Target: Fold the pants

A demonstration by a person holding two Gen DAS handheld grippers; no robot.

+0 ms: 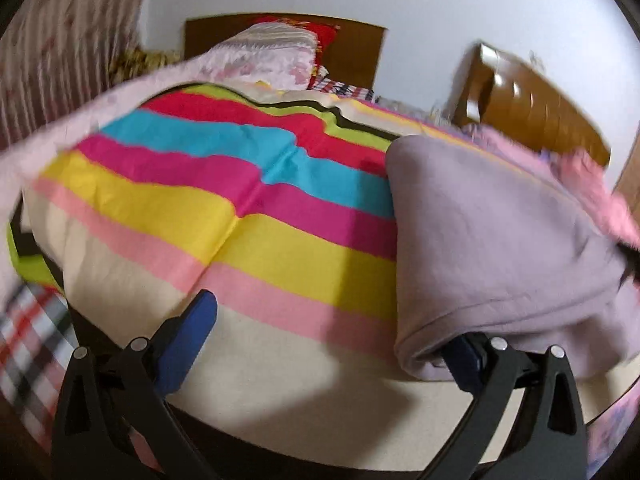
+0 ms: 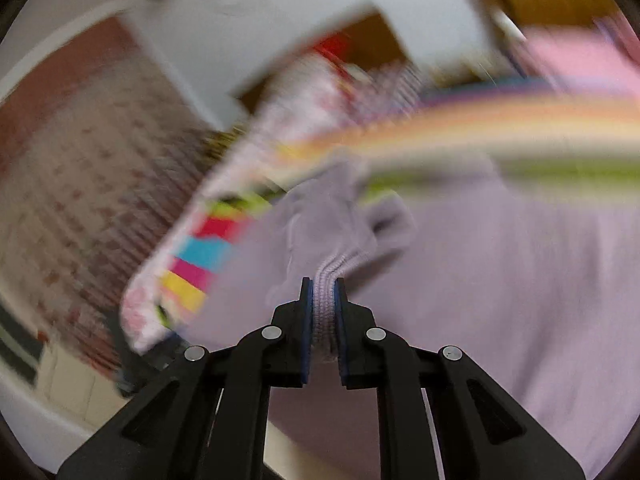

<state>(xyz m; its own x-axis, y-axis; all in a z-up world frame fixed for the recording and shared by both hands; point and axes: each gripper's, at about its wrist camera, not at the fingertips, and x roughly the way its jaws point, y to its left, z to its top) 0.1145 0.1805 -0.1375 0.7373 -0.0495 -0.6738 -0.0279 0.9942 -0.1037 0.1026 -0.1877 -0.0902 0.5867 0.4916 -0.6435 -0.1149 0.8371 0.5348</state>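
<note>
The pants (image 1: 500, 248) are pale lilac and lie in a folded heap on the right of the striped bed cover (image 1: 224, 216). My left gripper (image 1: 328, 344) is open; its right finger (image 1: 466, 360) is tucked under the near edge of the pants, its left finger (image 1: 188, 340) rests free over the cover. In the right wrist view, which is blurred by motion, my right gripper (image 2: 323, 312) is shut on the ribbed waistband (image 2: 325, 300) of the pants (image 2: 500, 280), which spread out to the right.
The bed has a pink floral blanket (image 1: 256, 56) and a red pillow (image 1: 316, 32) by the brown headboard (image 1: 356, 48). A wooden cabinet (image 1: 536, 108) stands at the right. A striped floral curtain (image 1: 60, 48) hangs at the left. A plaid sheet (image 1: 28, 328) shows at the lower left.
</note>
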